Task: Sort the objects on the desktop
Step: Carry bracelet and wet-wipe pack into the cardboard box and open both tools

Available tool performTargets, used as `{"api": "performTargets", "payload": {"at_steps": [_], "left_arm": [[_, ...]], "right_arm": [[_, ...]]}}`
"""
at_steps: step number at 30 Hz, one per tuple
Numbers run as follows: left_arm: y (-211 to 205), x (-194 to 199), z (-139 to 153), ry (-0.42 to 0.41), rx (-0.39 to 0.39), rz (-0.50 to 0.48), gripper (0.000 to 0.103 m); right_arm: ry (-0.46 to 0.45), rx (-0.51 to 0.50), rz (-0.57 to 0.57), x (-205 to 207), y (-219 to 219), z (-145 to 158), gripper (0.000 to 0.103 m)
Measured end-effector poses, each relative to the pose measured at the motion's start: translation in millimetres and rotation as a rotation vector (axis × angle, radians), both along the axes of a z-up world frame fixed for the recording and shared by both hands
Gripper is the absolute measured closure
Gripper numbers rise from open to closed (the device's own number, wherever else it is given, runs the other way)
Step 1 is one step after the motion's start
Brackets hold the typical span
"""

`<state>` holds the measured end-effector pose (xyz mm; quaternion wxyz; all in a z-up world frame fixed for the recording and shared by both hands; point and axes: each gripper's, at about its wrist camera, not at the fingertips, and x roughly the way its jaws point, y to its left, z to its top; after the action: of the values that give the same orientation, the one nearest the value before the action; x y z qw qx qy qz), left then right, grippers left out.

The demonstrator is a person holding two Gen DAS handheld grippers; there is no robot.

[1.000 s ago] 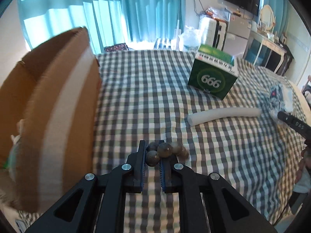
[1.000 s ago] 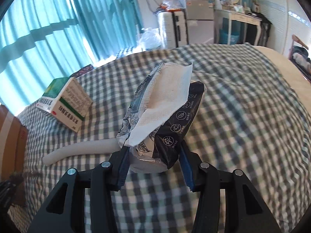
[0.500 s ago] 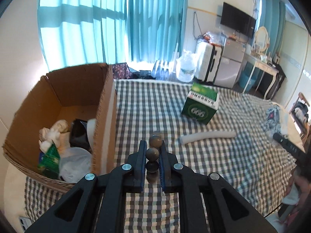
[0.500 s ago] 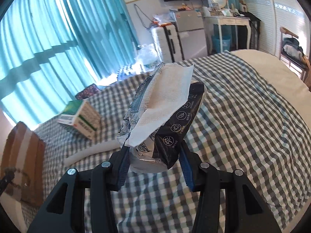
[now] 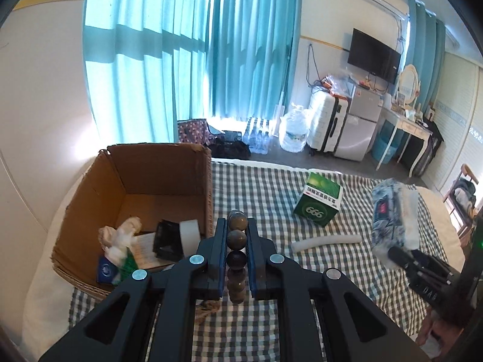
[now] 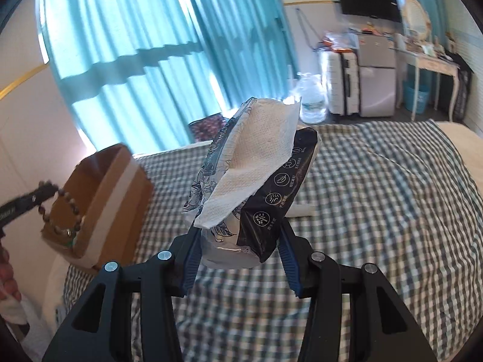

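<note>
My left gripper (image 5: pixel 236 226) is shut on a brown bead bracelet (image 5: pixel 235 238) and holds it in the air just right of the open cardboard box (image 5: pixel 208 181). The bracelet hangs as a loop in the right wrist view (image 6: pixel 62 214), in front of the box (image 6: pixel 120 199). My right gripper (image 6: pixel 240 235) is shut on a black-and-white tissue pack (image 6: pixel 256 175) with a white sheet sticking out, held above the checked bed. The pack also shows in the left wrist view (image 5: pixel 395 214).
The box holds a tape roll (image 5: pixel 189 232), a black object (image 5: pixel 167 241) and soft items (image 5: pixel 120 238). A green 666 carton (image 5: pixel 320 203) and a white foam tube (image 5: pixel 324 241) lie on the checked cover (image 5: pixel 265 193). Suitcase, fridge and desk stand beyond the bed.
Both grippers have risen well above the bed with their loads. The left one now looks down into the box. The right one has swung left toward the box.
</note>
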<state>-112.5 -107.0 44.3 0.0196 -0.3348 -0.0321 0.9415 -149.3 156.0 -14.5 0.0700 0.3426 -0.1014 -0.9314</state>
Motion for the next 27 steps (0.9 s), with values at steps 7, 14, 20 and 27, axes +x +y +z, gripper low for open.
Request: {"api": "performTargets", "payload": {"at_steps": [7,14,20,27], "left_arm": [[-45,-5,6,-0.011,0.006,0.060,0.092],[-84,-15,-12,-0.047,-0.006,0.115,0.092],[-117,-28,-38,-0.103,0.005,0.159,0.092],[-139,-41,-50,-0.129,-0.001,0.156,0.090]], "right_arm": [[0.018,0.011,0.163,-14,-75,14,0.056],[0.045,0.011,0.335,-32,-147,26,0.056],[0.020,-0.003,0.429,-54,-192,15,0.056],[0.002,-0.028,0.458,-72,-217,-6,0.053]]}}
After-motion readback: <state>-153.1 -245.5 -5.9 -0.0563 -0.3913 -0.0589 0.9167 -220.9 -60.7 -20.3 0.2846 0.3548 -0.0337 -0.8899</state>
